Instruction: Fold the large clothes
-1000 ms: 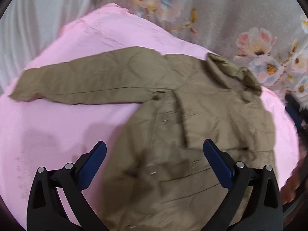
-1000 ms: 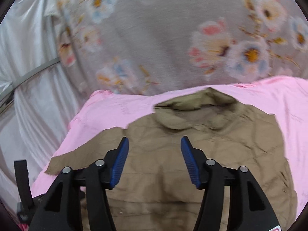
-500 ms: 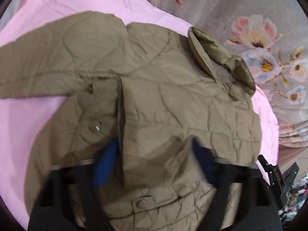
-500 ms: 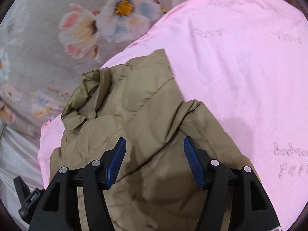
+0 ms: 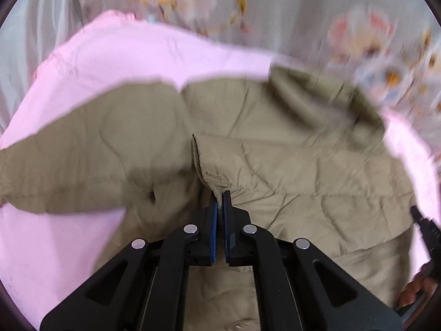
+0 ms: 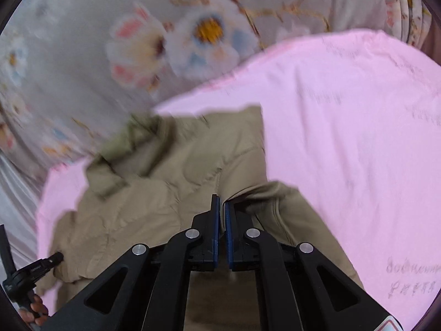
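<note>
On pink sheet (image 5: 193,55) — jacket (image 5: 289,165), pinched by both hand-held grippers — floral curtain (image 6: 82,27) behind.

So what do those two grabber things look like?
Both look the same. The left gripper and the right gripper have black frames with triangular cut-outs, round silver rivets, and blue ridged pads on their fingers. The right one shows a red-and-white sticker corner at its base.

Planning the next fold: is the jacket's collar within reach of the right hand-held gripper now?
Probably not yet: the right hand-held gripper is shut on a jacket fold; the collar lies uncovered beyond it.
</note>
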A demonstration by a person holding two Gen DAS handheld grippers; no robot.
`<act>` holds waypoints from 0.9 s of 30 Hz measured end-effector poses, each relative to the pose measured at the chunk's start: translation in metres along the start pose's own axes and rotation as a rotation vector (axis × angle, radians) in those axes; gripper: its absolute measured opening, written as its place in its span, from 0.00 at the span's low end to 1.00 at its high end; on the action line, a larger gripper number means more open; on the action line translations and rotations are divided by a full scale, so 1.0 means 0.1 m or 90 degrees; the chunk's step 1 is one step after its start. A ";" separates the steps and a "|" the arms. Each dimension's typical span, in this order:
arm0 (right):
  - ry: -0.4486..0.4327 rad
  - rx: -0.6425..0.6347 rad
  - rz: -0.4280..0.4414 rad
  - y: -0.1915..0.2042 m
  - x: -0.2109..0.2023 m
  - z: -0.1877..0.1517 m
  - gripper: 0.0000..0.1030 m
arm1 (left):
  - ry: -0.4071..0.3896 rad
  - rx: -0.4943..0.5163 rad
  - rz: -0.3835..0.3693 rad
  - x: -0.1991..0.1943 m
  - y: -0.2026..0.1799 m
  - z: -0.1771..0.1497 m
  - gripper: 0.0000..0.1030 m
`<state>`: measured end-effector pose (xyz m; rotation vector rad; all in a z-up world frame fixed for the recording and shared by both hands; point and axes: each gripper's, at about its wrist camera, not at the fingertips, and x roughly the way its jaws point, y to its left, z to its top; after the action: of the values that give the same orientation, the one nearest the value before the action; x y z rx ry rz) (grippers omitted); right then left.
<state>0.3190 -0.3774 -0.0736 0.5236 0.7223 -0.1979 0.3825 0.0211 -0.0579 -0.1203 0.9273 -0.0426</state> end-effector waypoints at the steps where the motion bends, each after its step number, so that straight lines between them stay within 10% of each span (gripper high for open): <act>1: 0.026 0.005 -0.011 -0.07 0.12 -0.09 0.04 | -0.003 0.011 0.011 0.09 -0.01 -0.09 0.03; 6: 0.041 0.001 -0.020 -0.11 0.21 -0.15 0.04 | -0.063 0.064 0.075 0.11 -0.17 -0.29 0.05; 22: 0.040 -0.037 -0.061 -0.22 -0.55 -1.02 0.08 | -0.061 0.008 0.009 -0.53 0.15 -1.04 0.10; 25: 0.052 -0.033 -0.062 -0.26 -0.70 -1.06 0.14 | -0.058 -0.036 -0.036 -0.71 0.34 -1.02 0.20; 27: 0.035 -0.040 -0.088 -0.21 -0.90 -1.01 0.23 | -0.075 -0.098 -0.078 -0.97 0.61 -0.89 0.50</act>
<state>0.1874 -0.3432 -0.0844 0.4209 0.8169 -0.2893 0.2520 0.0828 -0.0412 -0.3201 0.8034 -0.0772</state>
